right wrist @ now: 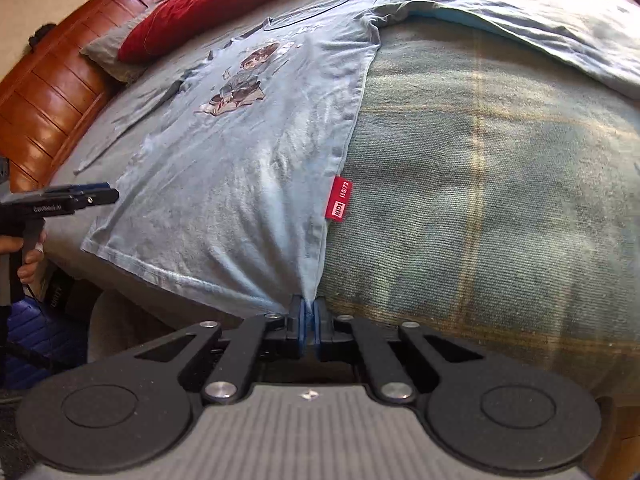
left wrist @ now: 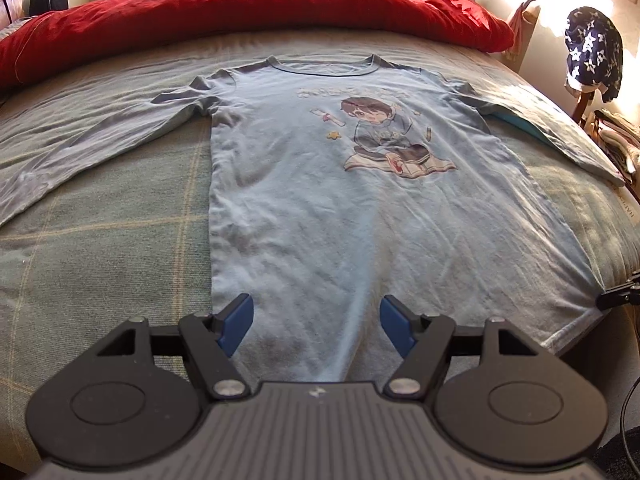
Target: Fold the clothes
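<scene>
A light blue long-sleeved shirt [left wrist: 360, 208] with a cartoon print lies flat, front up, on the bed, its sleeves spread to both sides. My left gripper [left wrist: 316, 322] stands open just over the shirt's near hem, close to its left edge, and its blue pads [left wrist: 238, 320] press on nothing. In the right wrist view the shirt [right wrist: 240, 168] runs away to the upper left. My right gripper [right wrist: 307, 312] is shut on the hem corner just below the red side tag [right wrist: 339, 199]. The left gripper [right wrist: 114, 196] shows at the far left above the other hem corner.
A green plaid bed cover [left wrist: 100, 240] lies under the shirt. A red duvet [left wrist: 256, 12] is bunched along the far side. A wooden headboard [right wrist: 48, 92] bounds one end. A star-patterned garment [left wrist: 592, 52] hangs beyond the bed's right edge. A person's hand [right wrist: 28, 260] holds the left gripper.
</scene>
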### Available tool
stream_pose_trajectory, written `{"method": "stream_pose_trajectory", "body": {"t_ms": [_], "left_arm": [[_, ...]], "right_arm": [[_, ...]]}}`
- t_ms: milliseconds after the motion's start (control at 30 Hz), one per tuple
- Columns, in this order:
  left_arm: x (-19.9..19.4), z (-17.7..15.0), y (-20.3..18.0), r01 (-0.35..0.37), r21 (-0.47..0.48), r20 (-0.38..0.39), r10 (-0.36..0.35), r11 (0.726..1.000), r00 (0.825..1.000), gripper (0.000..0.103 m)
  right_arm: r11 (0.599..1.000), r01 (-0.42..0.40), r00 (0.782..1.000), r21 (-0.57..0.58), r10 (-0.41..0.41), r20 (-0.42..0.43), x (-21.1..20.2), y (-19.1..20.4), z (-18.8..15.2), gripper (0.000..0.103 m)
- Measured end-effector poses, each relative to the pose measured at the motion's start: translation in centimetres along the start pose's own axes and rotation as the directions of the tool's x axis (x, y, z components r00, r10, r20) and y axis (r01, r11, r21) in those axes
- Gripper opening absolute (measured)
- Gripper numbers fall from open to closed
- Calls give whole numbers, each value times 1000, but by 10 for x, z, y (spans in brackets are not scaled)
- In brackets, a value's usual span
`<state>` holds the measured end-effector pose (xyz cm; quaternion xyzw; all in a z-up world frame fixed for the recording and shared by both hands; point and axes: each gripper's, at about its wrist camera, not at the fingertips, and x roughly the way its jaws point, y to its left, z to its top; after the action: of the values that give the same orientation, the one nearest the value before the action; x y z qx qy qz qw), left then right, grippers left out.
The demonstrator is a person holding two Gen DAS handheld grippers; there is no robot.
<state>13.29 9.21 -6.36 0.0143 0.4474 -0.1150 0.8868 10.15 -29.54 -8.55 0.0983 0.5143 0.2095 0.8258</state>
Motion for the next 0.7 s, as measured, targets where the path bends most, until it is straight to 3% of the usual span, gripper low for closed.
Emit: {"method": "stream_pose_trajectory", "body": {"t_ms": [133, 267, 400, 533, 600, 700], "left_arm": [[-3, 10, 4, 0, 18, 27, -1, 1000, 1000, 70], [8, 30, 2, 14, 47, 61, -17, 999, 998, 71], [44, 45, -1, -1, 126, 40, -4, 992, 999, 71], [66, 41, 20, 27, 34, -7, -27, 999, 1000, 72], [61, 34, 29, 38, 13, 4, -38, 999, 999, 72], [54, 25, 36, 40, 21, 9, -40, 999, 999, 72]], "right_arm": [[989, 103, 995, -110, -103, 8, -15, 10, 9, 5], [973, 114, 989, -198, -93, 115, -22, 38, 44, 12], [950, 66, 989, -305, -22, 146, 20, 81, 84, 24], [925, 51, 992, -378, -2, 129, 75, 119, 102, 28], [909, 65, 992, -412, -13, 126, 96, 132, 100, 40], [874, 103, 992, -476, -54, 116, 108, 137, 77, 46]]}}
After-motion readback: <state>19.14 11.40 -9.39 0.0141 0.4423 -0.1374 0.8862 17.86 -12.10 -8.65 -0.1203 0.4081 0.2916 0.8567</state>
